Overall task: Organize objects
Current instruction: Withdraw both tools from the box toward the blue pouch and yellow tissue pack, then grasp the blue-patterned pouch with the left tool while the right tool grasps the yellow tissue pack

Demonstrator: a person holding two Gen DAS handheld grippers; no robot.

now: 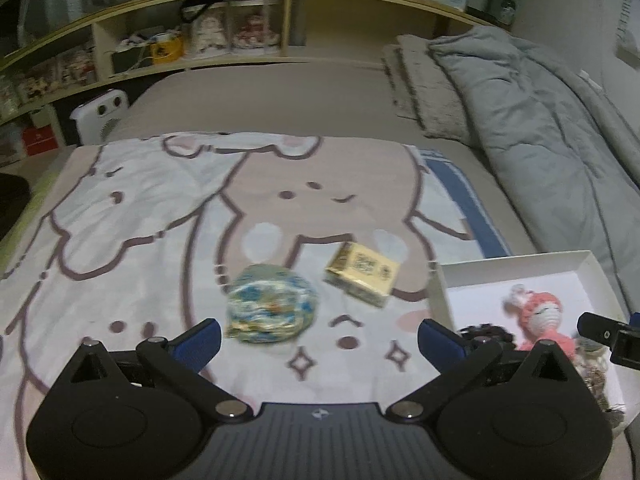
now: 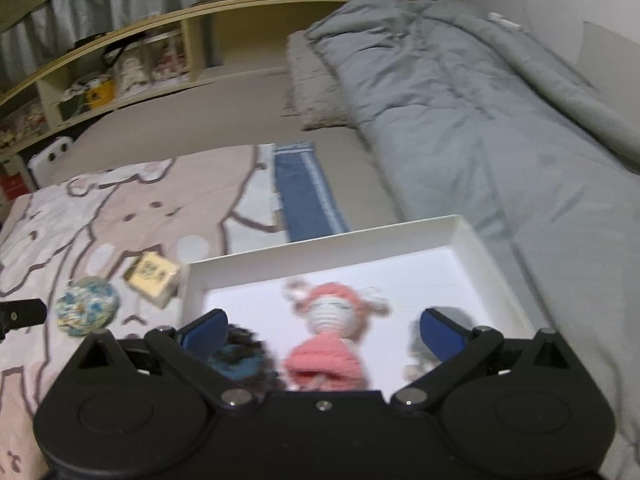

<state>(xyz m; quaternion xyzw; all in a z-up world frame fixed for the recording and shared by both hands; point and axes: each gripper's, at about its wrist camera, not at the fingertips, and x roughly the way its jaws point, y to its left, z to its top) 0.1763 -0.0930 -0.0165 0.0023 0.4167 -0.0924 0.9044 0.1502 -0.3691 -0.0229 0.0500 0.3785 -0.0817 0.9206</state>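
On the cartoon blanket (image 1: pixel 152 216) lie a round blue-and-white patterned ball (image 1: pixel 272 304) and a small yellow box (image 1: pixel 362 274). My left gripper (image 1: pixel 320 340) hovers just short of the ball, open, nothing between its fingers. A shallow white box (image 2: pixel 332 248) at the right holds a pink crocheted doll (image 2: pixel 330 332), a dark fuzzy item (image 2: pixel 244 356) and a grey item (image 2: pixel 420 356). My right gripper (image 2: pixel 324 332) is open above the doll, apart from it. The ball (image 2: pixel 86 310) and the yellow box (image 2: pixel 154 278) also show at left in the right wrist view.
A rolled grey duvet (image 1: pixel 540 128) runs along the bed's right side beside a beige pillow (image 1: pixel 424 88). A wooden shelf (image 1: pixel 192 40) full of small things stands behind the bed. A white device (image 1: pixel 100 116) sits at the bed's left edge.
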